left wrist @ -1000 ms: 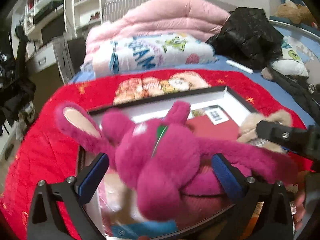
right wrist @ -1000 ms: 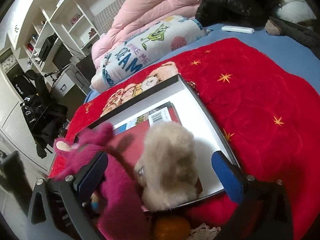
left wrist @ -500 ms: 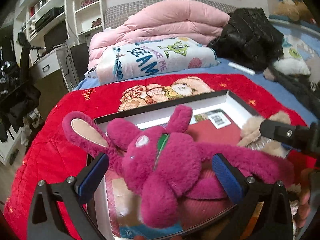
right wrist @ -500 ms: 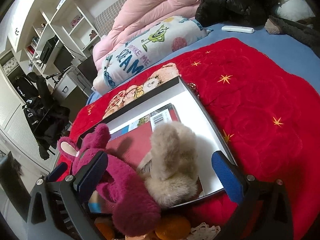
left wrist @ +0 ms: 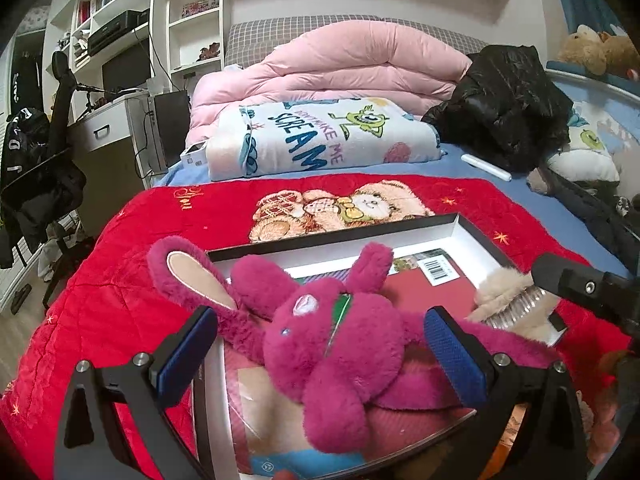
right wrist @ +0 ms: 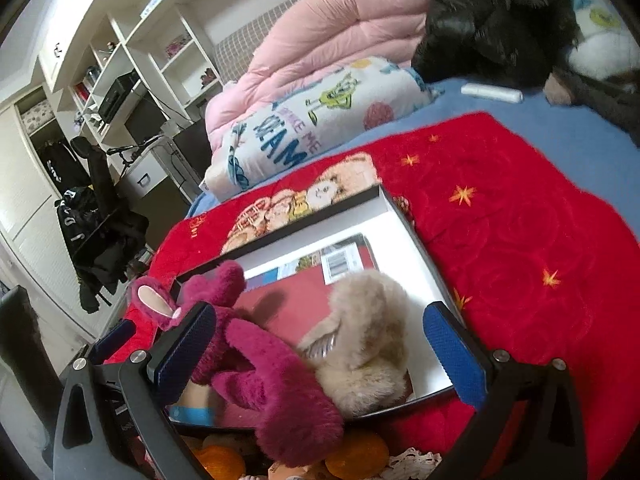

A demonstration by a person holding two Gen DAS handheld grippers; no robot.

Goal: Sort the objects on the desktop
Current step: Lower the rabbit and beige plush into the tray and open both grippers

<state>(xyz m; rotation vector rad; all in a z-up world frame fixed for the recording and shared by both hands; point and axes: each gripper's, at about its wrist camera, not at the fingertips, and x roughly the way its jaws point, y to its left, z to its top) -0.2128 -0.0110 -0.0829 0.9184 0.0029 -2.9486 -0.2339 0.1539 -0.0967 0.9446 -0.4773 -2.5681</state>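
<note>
magenta plush rabbit (left wrist: 336, 344) lies sprawled over box (left wrist: 472, 236) near edge, likely just set down; left gripper (left wrist: 320, 352) released astride it; right gripper (right wrist: 320, 344) released above tan plush (right wrist: 360, 340)

"SCREAM ME" on folded blanket (left wrist: 320, 136)
</note>
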